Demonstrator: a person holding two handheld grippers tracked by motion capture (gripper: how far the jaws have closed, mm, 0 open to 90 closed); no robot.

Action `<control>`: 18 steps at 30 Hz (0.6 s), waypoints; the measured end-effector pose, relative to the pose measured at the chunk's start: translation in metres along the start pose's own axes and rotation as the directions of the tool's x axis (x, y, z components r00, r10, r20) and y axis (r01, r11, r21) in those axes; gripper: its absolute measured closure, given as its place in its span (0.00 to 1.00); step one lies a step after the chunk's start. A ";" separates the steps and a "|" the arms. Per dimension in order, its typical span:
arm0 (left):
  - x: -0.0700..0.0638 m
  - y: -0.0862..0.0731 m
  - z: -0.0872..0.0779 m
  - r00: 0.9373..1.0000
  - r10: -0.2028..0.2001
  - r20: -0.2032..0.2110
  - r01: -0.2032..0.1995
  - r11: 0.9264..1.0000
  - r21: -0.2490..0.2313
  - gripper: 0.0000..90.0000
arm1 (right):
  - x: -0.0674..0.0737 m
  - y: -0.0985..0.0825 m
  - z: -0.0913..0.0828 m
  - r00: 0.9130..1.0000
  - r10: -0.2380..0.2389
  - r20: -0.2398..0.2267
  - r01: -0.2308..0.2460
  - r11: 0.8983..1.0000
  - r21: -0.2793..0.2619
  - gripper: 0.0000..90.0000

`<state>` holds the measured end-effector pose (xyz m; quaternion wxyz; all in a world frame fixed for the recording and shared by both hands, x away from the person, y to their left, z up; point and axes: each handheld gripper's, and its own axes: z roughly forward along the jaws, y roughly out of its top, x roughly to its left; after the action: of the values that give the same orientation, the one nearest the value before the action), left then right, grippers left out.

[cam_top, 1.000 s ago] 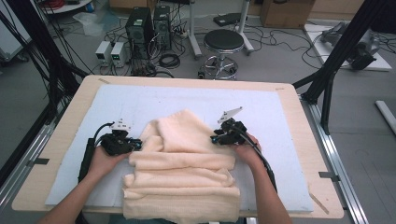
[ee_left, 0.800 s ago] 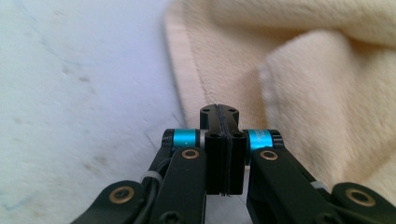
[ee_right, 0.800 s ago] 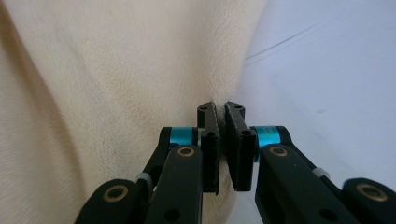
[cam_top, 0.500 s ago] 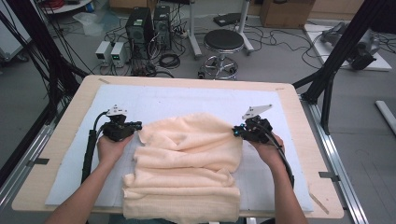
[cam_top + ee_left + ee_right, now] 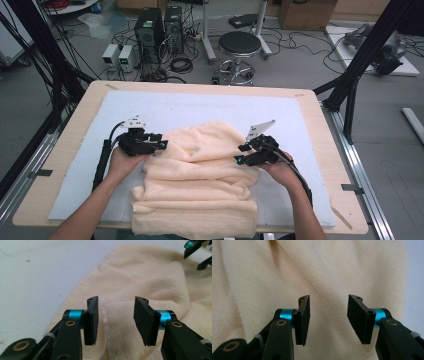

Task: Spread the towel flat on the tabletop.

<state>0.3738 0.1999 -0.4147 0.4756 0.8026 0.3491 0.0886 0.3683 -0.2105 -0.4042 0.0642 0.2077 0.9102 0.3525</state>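
A cream towel [image 5: 200, 175] lies rumpled and partly folded on the white mat [image 5: 200, 107], its near end at the table's front edge. My left gripper [image 5: 161, 144] sits at the towel's left edge. Its jaws have just been opening and stand apart over the towel [image 5: 140, 277] with nothing pinched between them; the gripper [image 5: 116, 318] is open. My right gripper [image 5: 241, 154] is at the towel's right side. Its jaws have also just been opening, and this gripper [image 5: 328, 320] hovers open above the towel [image 5: 262, 277]. In the left gripper view the right gripper's jaws show at the top right corner.
The wooden table [image 5: 60, 165] carries the white mat. Behind it on the floor stand a round stool [image 5: 240, 45], computer towers [image 5: 157, 27] and loose cables. Black frame posts [image 5: 370, 50] rise at the right. Bare mat lies beyond the towel.
Both grippers drew the towel's far fold outward to the sides, then came back inward a little and opened, letting go of the cloth. The towel's far part now lies wider.
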 end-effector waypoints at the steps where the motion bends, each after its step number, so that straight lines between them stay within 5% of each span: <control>1: -0.002 0.000 0.003 1.000 0.020 0.005 -0.020 1.000 0.015 0.60 | 0.001 0.000 0.003 1.000 -0.002 0.004 0.002 1.000 0.012 0.59; 6: -0.011 0.000 0.016 0.995 0.063 0.072 -0.070 0.993 0.094 0.58 | 0.004 0.002 0.011 1.000 0.003 -0.016 -0.003 0.999 0.037 0.58; 10: -0.013 -0.004 0.023 0.992 0.090 0.089 -0.104 0.980 0.169 0.77 | 0.008 0.000 0.011 0.999 0.011 -0.036 -0.010 0.999 0.048 0.55; 13: -0.016 -0.003 0.017 0.990 0.111 0.090 -0.124 0.979 0.159 0.88 | 0.015 -0.007 0.008 1.000 -0.004 -0.016 0.005 1.000 0.027 0.57; 18: -0.022 -0.003 -0.001 0.987 0.124 0.103 -0.140 0.975 0.170 0.94 | 0.021 -0.025 -0.004 0.998 0.054 -0.042 -0.055 0.998 -0.035 0.60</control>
<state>0.3552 0.1873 -0.4128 0.4110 0.8663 0.2792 0.0518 0.3401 -0.2207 -0.4179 0.0398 0.2239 0.8989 0.3746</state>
